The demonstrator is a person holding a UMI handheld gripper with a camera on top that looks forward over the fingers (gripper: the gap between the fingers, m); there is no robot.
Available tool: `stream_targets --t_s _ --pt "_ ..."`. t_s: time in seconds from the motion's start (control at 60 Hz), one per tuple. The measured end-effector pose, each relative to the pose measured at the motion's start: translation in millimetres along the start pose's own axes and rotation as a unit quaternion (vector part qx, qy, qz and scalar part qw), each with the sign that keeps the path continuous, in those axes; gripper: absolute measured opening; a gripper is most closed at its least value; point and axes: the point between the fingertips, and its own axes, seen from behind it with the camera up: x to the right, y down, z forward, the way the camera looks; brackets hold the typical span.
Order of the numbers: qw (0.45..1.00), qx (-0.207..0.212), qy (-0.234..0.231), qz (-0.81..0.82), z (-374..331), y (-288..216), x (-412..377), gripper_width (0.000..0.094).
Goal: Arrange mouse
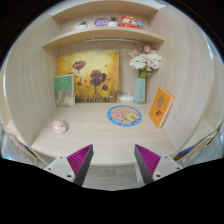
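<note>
A small pink mouse [60,127] lies on the light wooden desk [100,140], to the left and well beyond my fingers. A round mouse mat [124,115] with a colourful pattern lies flat near the middle of the desk, further ahead. My gripper [113,160] is open and empty, with its two pink-padded fingers wide apart above the desk's near edge. Nothing stands between them.
A flower painting [96,76] leans on the back wall, with a small picture [64,91] at its left. A blue vase of flowers [141,88] and an orange frame [160,105] stand at the right. A shelf [100,30] above holds small items.
</note>
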Motion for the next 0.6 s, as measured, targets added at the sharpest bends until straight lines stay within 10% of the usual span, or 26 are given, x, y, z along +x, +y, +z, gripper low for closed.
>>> stream_targets --t_s 0.6 --pt "0.985 -0.124 -0.110 -0.047 131 60 -251 0.0857"
